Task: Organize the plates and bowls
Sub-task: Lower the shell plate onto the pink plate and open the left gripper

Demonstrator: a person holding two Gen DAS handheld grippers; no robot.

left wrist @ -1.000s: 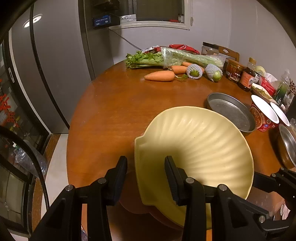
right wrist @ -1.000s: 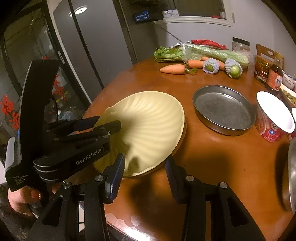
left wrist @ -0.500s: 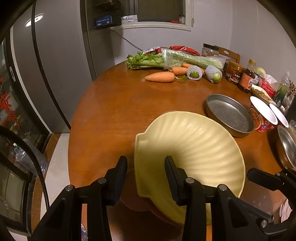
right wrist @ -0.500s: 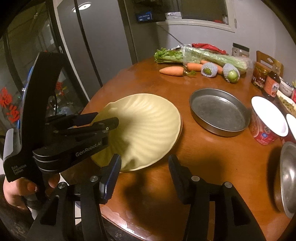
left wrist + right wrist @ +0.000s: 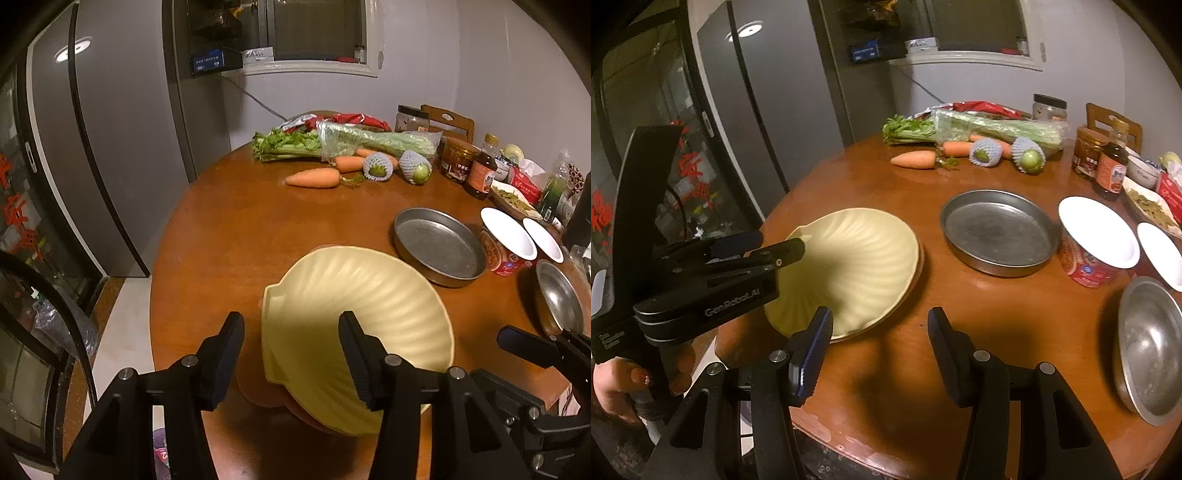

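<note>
Resting on the near left part of the round wooden table [image 5: 997, 325], the yellow ribbed plate [image 5: 857, 266] is sitting on a brown plate [image 5: 258, 391] whose edge is showing under it. The left gripper [image 5: 291, 354] is straddling the plate's near rim with its fingers spread, one inside and one outside, while the right gripper [image 5: 879, 350] is hovering wide open just right of the plate. Farther right, a grey metal pan [image 5: 997, 232], a red cup [image 5: 1093, 247] and a steel bowl [image 5: 1152, 347] are standing.
</note>
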